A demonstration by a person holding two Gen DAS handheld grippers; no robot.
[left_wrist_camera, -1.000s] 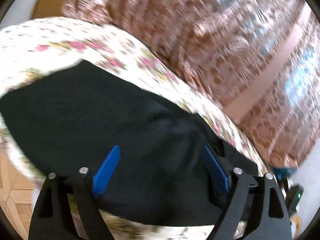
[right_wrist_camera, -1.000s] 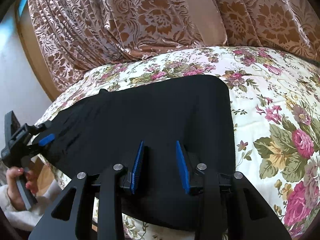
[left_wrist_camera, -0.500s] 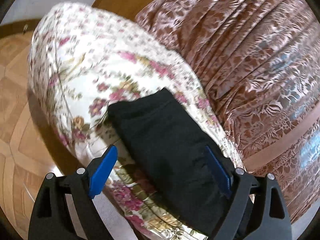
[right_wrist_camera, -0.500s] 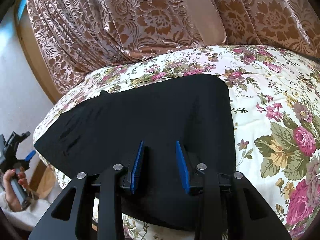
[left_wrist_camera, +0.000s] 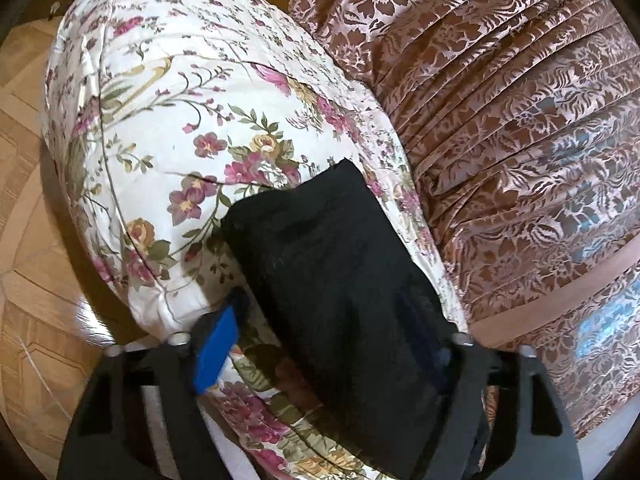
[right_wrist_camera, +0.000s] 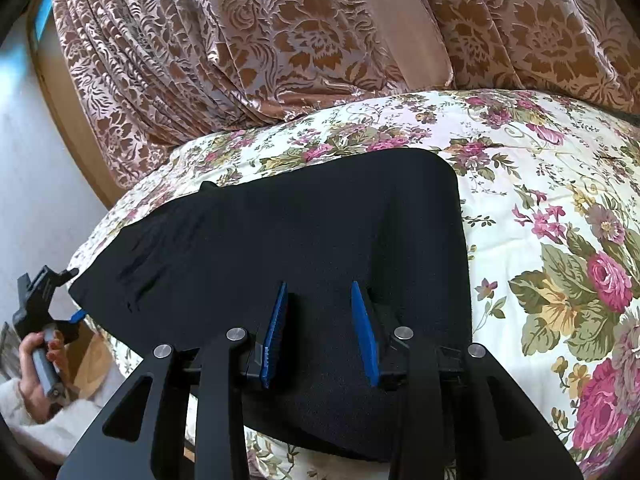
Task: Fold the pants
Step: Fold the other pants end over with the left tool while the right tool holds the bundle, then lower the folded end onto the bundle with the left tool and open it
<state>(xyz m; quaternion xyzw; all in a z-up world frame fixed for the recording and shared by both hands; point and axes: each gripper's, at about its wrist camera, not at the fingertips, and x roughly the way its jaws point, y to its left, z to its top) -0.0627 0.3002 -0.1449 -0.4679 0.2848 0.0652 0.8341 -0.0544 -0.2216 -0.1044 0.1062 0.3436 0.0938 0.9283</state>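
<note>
Black folded pants (right_wrist_camera: 280, 240) lie flat on a floral bedspread (right_wrist_camera: 540, 200). In the left wrist view the pants (left_wrist_camera: 340, 272) run away from me as a long dark strip. My left gripper (left_wrist_camera: 320, 352) is open at the pants' near end, one blue pad off the left side and the other dim over the cloth. It also shows small in the right wrist view (right_wrist_camera: 52, 300), held in a hand just off the pants' left end. My right gripper (right_wrist_camera: 324, 320) is part open, empty, pads hovering over the pants' near edge.
Brown patterned curtains (right_wrist_camera: 300, 40) hang close behind the bed. Parquet floor (left_wrist_camera: 28, 260) lies below the bed's left side in the left wrist view. A white wall (right_wrist_camera: 28, 180) and wooden frame stand at the left.
My left gripper has drawn back off the pants' left end and turned to look along the bed, then come in close again. The right gripper has not moved.
</note>
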